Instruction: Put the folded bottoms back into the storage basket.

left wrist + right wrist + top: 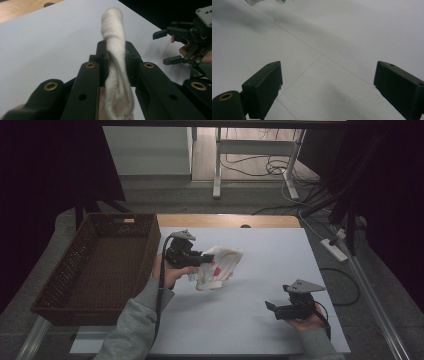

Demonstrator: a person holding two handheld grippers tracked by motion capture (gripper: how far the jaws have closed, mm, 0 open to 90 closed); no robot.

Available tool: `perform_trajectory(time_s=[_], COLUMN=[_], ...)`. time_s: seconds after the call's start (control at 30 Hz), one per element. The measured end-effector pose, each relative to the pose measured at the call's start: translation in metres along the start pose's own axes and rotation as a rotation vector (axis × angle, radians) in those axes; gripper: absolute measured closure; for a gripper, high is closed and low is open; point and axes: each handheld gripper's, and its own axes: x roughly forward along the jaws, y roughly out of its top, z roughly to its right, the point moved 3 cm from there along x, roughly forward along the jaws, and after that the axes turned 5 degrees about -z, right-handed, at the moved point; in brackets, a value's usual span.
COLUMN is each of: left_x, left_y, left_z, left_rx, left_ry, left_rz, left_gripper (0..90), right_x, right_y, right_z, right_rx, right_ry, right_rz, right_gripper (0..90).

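Cloth: small patterned towel (218, 266) pinched in my left gripper (202, 258), lifted at frame centre.
Right gripper (270, 306): wide open, empty.
Left: wicker basket (75, 270) holds nothing yet.

Dim rm, grey floor (165, 195), desk legs (217, 165)

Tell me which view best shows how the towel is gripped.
Left gripper view: the white towel sits pinched between the left gripper's fingers. High view shows its printed side hanging above the table. Right gripper view catches a scrap at the top edge.
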Motion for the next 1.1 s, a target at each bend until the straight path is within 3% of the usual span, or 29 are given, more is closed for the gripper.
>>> perform_trajectory(time_s=[0.57, 1.1], left_x=[-0.031, -0.051], left_y=[0.004, -0.001], left_z=[0.001, -0.003], left_rx=[-0.014, -0.029], left_ry=[-0.005, 0.037], left_rz=[0.054, 0.079], left_gripper=[78.1, 78.0], right_x=[0.000, 0.001], right_y=[-0.001, -0.002], right_z=[0.002, 0.002], right_rx=[0.002, 0.000], right_ry=[-0.010, -0.012], right_rz=[-0.006, -0.011], right_gripper=[8.6, 8.6])
